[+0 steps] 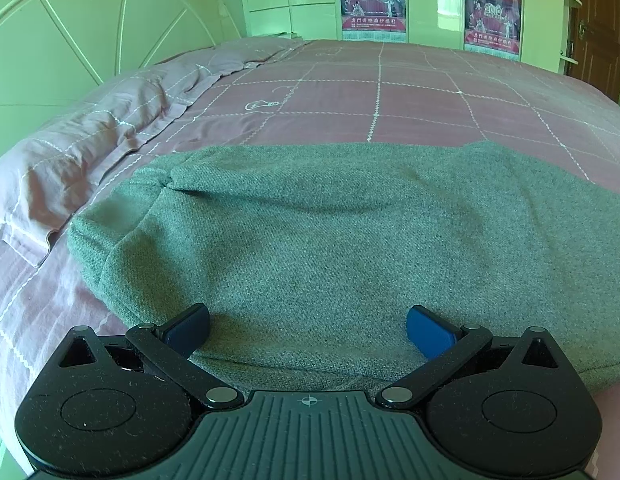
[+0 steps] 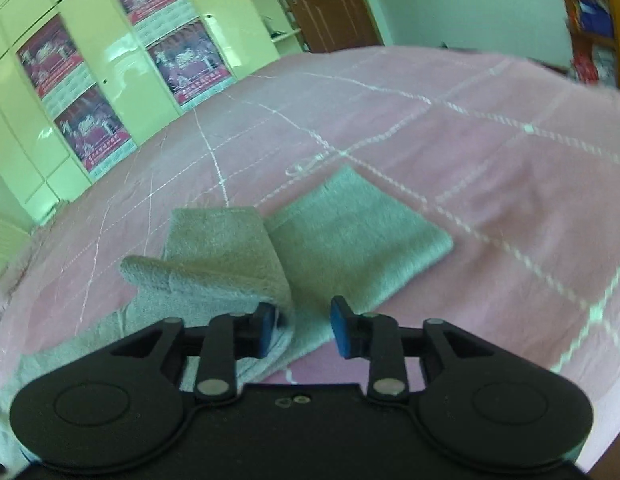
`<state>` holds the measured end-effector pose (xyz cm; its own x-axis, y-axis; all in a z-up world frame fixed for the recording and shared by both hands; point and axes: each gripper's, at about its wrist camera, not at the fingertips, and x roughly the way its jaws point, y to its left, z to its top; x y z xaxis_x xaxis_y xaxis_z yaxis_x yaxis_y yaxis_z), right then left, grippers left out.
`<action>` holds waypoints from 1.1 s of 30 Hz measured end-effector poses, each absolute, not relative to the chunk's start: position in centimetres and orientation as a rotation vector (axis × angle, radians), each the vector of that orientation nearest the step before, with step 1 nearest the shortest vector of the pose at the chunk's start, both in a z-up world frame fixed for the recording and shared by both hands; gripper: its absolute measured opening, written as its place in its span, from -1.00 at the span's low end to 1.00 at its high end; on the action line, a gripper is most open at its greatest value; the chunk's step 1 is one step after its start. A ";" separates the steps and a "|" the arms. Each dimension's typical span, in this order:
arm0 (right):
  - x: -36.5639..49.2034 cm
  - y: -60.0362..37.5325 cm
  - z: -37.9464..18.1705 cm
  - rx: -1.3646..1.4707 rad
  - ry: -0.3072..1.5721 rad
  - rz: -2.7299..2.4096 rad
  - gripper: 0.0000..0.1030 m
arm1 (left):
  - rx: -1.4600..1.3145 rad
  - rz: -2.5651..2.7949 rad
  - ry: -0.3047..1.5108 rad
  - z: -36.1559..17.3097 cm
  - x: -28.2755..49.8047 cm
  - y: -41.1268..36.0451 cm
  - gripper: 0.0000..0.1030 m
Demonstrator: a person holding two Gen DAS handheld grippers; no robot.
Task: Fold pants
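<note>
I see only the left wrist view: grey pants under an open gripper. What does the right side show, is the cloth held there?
Observer: No. The right gripper is open; the pants touch its left pad, not clamped.
Operator: Are the legs already folded?
Observer: One grey flap lies turned over, its edge raised off the pink bedsheet.
Operator: Is anything lying beyond the pants?
Observer: A brown door and a shelf with red and blue things stand past the bed.
</note>
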<state>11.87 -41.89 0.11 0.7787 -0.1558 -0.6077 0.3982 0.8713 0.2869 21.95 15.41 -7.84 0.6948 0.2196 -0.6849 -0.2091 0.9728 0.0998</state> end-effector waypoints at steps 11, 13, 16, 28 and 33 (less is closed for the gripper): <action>15.5 -37.6 5.3 -0.036 0.541 -0.245 -0.09 | 0.020 0.239 0.768 -7.9 22.1 15.3 1.00; 15.5 -39.8 4.9 0.111 0.591 -0.302 -0.11 | 0.021 0.240 0.768 -7.8 22.1 15.3 1.00; 13.3 -44.4 1.9 0.414 0.640 -0.340 -0.14 | 0.022 0.240 0.768 -7.9 22.1 15.3 1.00; 10.3 -49.5 -0.6 0.760 0.520 -0.235 -1.00 | 0.027 0.237 0.767 -7.9 22.2 15.3 1.00; 8.9 -50.1 -1.2 0.833 0.487 -0.253 -1.00 | 0.029 0.238 0.767 -7.9 22.1 15.2 1.00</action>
<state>8.89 -50.06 -1.24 0.8616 -0.0268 -0.5069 0.3997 0.6513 0.6450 22.14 15.24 -7.90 0.6945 0.2235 -0.6839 -0.2023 0.9728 0.1124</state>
